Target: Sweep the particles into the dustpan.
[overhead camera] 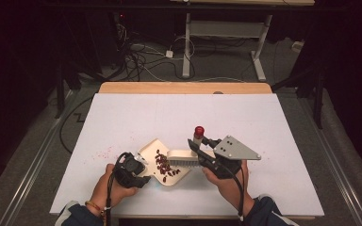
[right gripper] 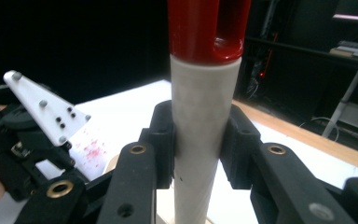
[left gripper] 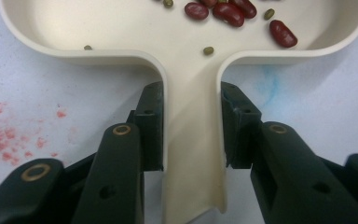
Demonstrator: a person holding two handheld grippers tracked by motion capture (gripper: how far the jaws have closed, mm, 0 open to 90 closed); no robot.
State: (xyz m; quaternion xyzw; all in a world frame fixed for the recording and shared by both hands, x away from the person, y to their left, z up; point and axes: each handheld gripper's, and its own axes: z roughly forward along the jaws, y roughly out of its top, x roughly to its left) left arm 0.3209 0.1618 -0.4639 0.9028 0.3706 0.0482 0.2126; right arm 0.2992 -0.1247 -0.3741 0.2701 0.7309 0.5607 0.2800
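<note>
A cream dustpan lies on the white table and holds several red beans. My left gripper is shut on the dustpan's handle; the left gripper view has its pads pressing both sides. Red beans and a few small green ones lie in the pan. A brush rests with its bristles at the pan's mouth. Its white handle with a red end stands up between the shut jaws of my right gripper.
Pink crumbs stain the table left of the pan, and a faint blue smear lies beside its handle. The other gripper with its pale plate sits at the left of the right gripper view. Beyond the table's wooden far edge are cables and desk legs.
</note>
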